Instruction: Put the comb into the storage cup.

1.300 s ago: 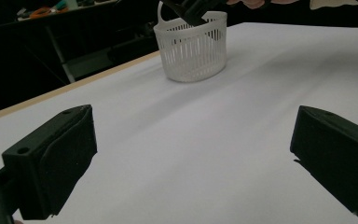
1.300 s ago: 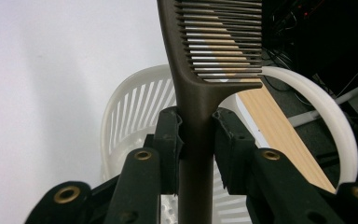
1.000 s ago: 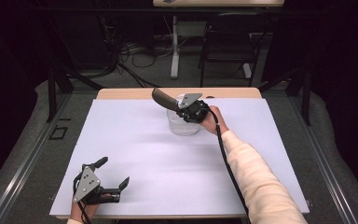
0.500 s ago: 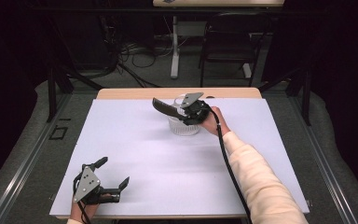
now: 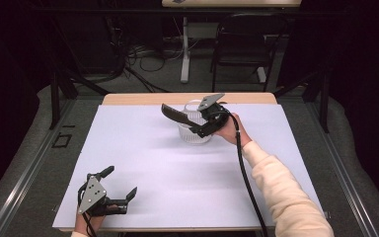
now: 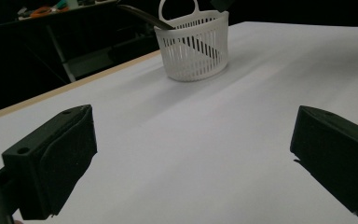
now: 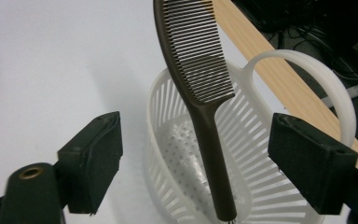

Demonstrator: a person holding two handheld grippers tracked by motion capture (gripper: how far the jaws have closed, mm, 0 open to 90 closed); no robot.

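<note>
A dark brown comb (image 7: 200, 79) stands handle-down in a white slatted basket (image 7: 168, 154), its teeth end leaning out over the rim. My right gripper (image 7: 203, 161) hovers at the basket and is open; its jaws have just been opening, and the comb's handle rises between the pads without touching them. In the high view the basket (image 5: 193, 132) sits at the table's far middle, with the comb (image 5: 172, 114) pointing left and my right gripper (image 5: 197, 124) just to its right. My left gripper (image 5: 119, 182) rests open and empty near the front left edge, facing the basket (image 6: 193, 44).
White paper (image 5: 177, 177) covers the table, with a strip of bare wood (image 5: 143, 98) along the far edge. The basket's looped handle (image 7: 317, 79) rises on its far side. Beyond the table are a chair (image 5: 239, 44), cables and table legs.
The right gripper's jaws have spread and let go of the comb, which now rests in the basket. The right hand has drawn slightly back and up. The left gripper has stayed put.
</note>
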